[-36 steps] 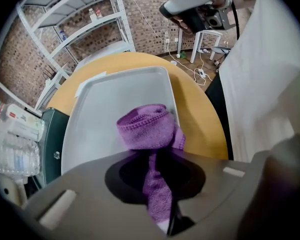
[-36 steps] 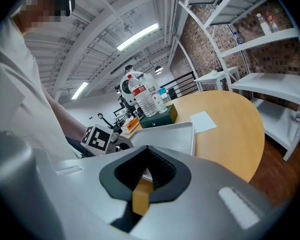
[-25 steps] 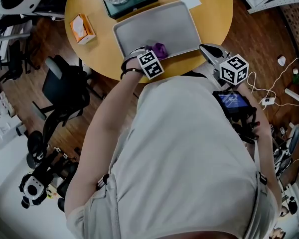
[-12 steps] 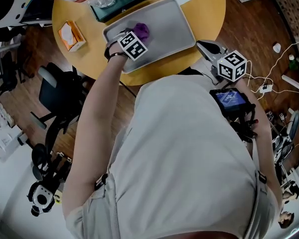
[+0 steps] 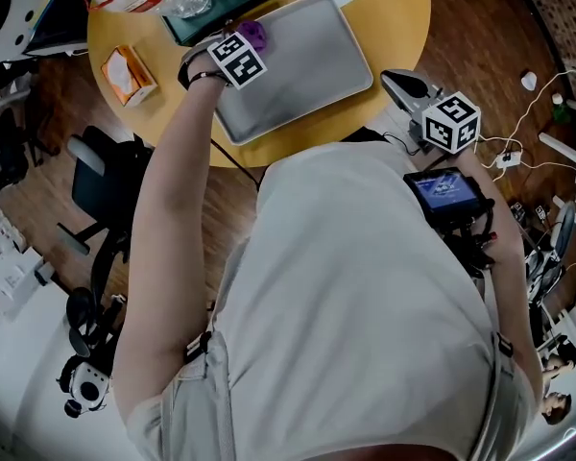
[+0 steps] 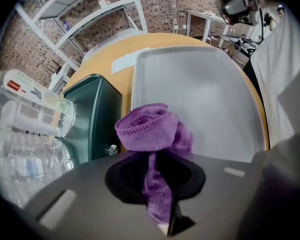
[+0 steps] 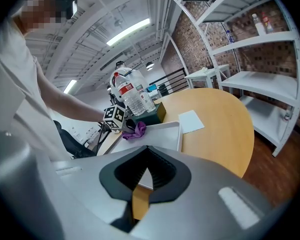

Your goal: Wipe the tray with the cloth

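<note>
I hold the left gripper [image 6: 155, 179] jaws clenched on the purple cloth [image 6: 150, 129], bunched at the far left corner of the grey tray [image 5: 307, 56] (its long axis lies across the bench [image 5: 394, 8], left to right). The right gripper [image 7: 147, 156] jaws are pressed together, empty.

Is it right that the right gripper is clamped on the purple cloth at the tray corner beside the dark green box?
No, the left gripper is clamped on the purple cloth, at the tray corner beside the dark green box. The left gripper view shows the cloth pinched between its jaws; the right gripper has nothing between its own.
</note>
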The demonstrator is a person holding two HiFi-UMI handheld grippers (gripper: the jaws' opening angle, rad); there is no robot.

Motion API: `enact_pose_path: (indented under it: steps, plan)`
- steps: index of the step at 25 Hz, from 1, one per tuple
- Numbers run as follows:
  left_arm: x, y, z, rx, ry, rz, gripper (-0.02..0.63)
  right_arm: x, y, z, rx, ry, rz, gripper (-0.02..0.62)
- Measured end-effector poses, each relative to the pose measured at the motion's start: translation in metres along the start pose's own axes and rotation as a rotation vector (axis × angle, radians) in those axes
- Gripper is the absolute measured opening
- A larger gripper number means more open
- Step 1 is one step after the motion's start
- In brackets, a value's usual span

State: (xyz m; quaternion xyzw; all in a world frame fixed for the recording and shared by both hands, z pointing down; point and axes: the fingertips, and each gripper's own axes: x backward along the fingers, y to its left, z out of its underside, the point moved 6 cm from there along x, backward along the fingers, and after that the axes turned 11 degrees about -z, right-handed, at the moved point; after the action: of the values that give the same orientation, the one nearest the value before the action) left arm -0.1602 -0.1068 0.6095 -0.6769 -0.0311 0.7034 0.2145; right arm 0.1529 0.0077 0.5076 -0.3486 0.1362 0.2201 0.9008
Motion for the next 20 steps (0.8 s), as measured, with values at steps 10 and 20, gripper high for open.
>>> enact_pose_path:
  steps: [10, 20]
  plan:
    - [0.004, -0.003, 0.04, 0.01, 0.043, -0.02, 0.057, -0.014, 0.006, -0.006, 0.035, 0.01, -0.036, 0.002]
    - [0.027, -0.063, 0.048, 0.011, 0.026, -0.017, 0.052, -0.022, 0.016, -0.006, 0.06, 0.016, -0.065, 0.002]
